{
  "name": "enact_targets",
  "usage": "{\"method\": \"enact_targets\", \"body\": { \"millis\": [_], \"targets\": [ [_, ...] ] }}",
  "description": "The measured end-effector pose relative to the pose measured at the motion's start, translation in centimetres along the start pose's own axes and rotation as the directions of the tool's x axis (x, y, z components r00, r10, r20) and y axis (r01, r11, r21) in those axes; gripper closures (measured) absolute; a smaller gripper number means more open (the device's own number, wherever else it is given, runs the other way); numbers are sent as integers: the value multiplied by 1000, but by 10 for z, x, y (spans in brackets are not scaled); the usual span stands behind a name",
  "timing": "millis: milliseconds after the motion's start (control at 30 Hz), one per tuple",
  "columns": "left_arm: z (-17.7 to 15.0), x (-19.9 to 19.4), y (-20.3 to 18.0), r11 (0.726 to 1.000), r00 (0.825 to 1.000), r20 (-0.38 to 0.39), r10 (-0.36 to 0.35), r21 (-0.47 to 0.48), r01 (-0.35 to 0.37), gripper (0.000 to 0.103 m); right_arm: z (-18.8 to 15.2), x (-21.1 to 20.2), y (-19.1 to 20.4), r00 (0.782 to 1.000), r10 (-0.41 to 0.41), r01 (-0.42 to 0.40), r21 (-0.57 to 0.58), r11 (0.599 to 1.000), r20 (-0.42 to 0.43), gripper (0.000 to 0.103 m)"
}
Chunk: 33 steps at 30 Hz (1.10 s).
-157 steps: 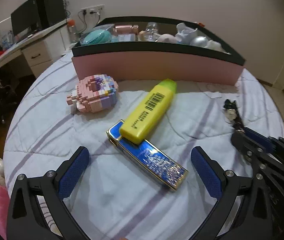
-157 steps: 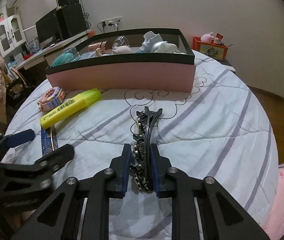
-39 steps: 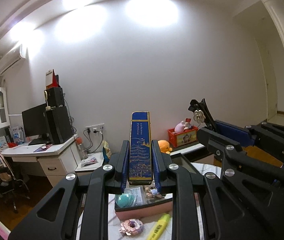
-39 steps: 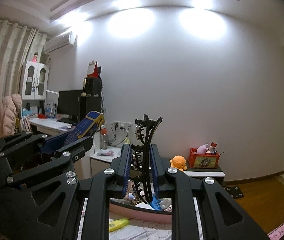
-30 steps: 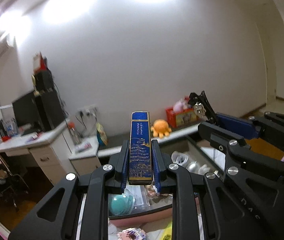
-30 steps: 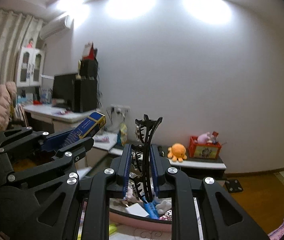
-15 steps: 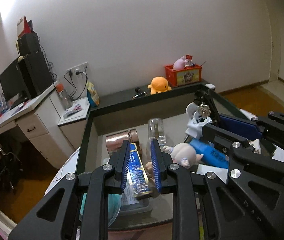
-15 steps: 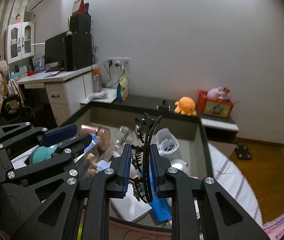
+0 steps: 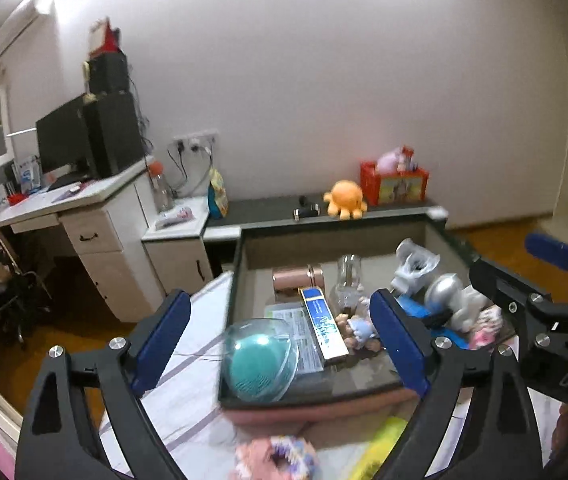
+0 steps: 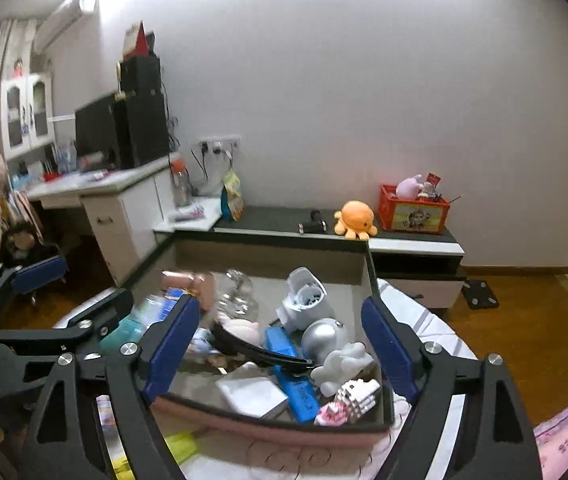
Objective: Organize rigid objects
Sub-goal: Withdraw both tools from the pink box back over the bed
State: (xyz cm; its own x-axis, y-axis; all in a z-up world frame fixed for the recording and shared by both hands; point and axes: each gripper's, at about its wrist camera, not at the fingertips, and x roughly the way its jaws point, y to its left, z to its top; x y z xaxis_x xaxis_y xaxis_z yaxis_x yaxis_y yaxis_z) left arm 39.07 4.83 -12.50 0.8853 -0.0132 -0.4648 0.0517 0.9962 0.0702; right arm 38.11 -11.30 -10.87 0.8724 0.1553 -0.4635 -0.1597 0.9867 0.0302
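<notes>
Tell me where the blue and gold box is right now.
In the left wrist view, the blue and gold box lies inside the pink bin, left of centre, between the teal ball and a small figurine.

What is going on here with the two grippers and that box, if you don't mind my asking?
A person is sorting loose items into a pink box on a bed. Both grippers hover over it, and their jaws have just been opening. The left gripper is empty; the blue and gold case lies in the box below it. The right gripper is empty too, with the black hair clip lying on the pile. A yellow highlighter and a block toy remain outside.
</notes>
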Motion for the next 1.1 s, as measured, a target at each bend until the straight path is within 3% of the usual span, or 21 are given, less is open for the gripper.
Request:
{"method": "enact_targets", "body": {
  "millis": [133,233,467,567,833,1100],
  "targets": [
    [-2,-58,4,999,995,86,49,-10,-48,5,3,-48,13,998,4,-3,-11,1000,65,15],
    [-11,-101,9,996,985,144,91,-29,-88,0,-2,-85,23,992,-10,14,-30,999,127,0],
    [-34,-190,9,988,951,269,151,-62,-140,0,-20,-165,42,972,-22,30,-29,999,234,0],
    [-47,-216,13,994,951,291,105,-72,-88,0,-29,-194,50,965,-38,48,-34,998,259,0],
    [-65,-250,8,997,945,318,72,-43,-61,0,-52,-244,61,959,-69,80,-30,996,273,0],
    [-72,-258,8,998,950,304,66,-43,-56,0,-63,-257,63,960,-70,82,-33,996,271,0]
  ]
}}
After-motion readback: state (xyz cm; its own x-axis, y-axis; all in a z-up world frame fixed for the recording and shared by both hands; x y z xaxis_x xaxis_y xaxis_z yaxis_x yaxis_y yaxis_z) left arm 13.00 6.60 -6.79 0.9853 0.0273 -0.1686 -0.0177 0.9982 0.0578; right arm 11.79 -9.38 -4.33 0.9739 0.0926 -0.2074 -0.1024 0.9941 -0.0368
